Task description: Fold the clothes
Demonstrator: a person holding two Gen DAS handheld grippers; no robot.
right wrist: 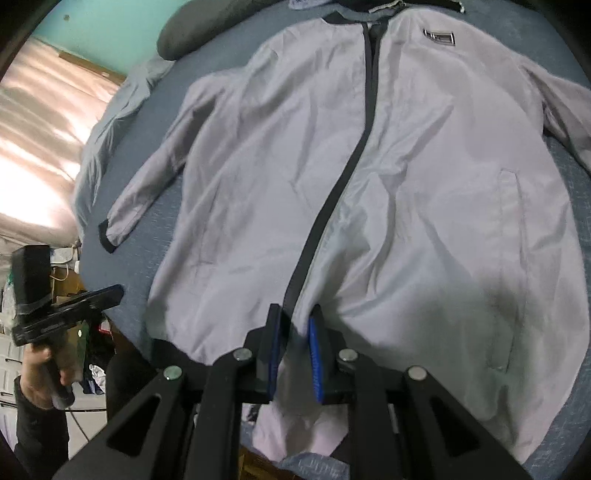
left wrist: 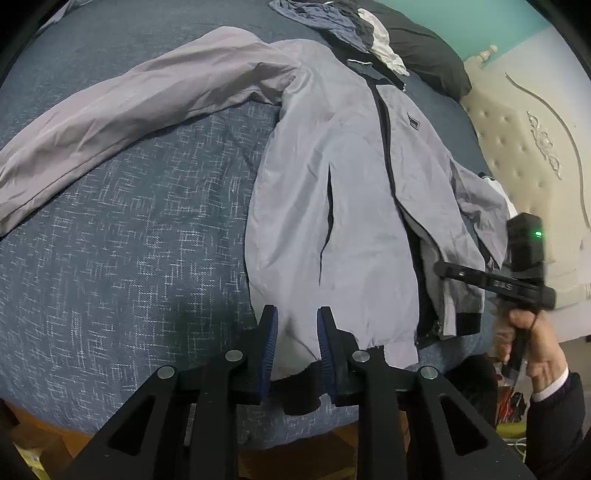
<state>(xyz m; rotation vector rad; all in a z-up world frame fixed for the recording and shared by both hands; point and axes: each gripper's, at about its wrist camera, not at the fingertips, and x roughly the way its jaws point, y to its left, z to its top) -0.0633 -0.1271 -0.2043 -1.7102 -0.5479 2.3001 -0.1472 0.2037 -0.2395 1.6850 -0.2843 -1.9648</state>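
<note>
- The grey jacket (left wrist: 332, 192) lies face up and spread on the blue bed cover (left wrist: 129, 229), zip closed down the middle, collar away from the person, hem at the near edge of the bed.
- One sleeve (left wrist: 122, 110) stretches far out to the side across the cover; the other sleeve (right wrist: 147, 166) lies along the jacket's body, its dark cuff on the cover.
- The left tool (left wrist: 295, 343) sits at the hem, its blue pads on either side of the hem cloth. They stand partly apart, and I cannot tell whether they truly press the fabric.
- The right tool (right wrist: 295, 339) straddles the bottom end of the dark zip strip (right wrist: 354, 155). Its pads are narrowly apart with a fold of cloth between them, which looks like a pinch, though the contact itself is not plain.
- Likely risk: the thin, slippery cloth could slide out of a loose pinch as the hem is lifted, dropping one side and skewing the fold.
- Another risk: the outstretched sleeve would drag and bunch if the body is folded before the sleeve is tucked in.
- A pile of other clothes (left wrist: 332, 22) and a dark pillow (left wrist: 424, 51) lie just beyond the collar, so a fold carried too far could land on them.
</note>
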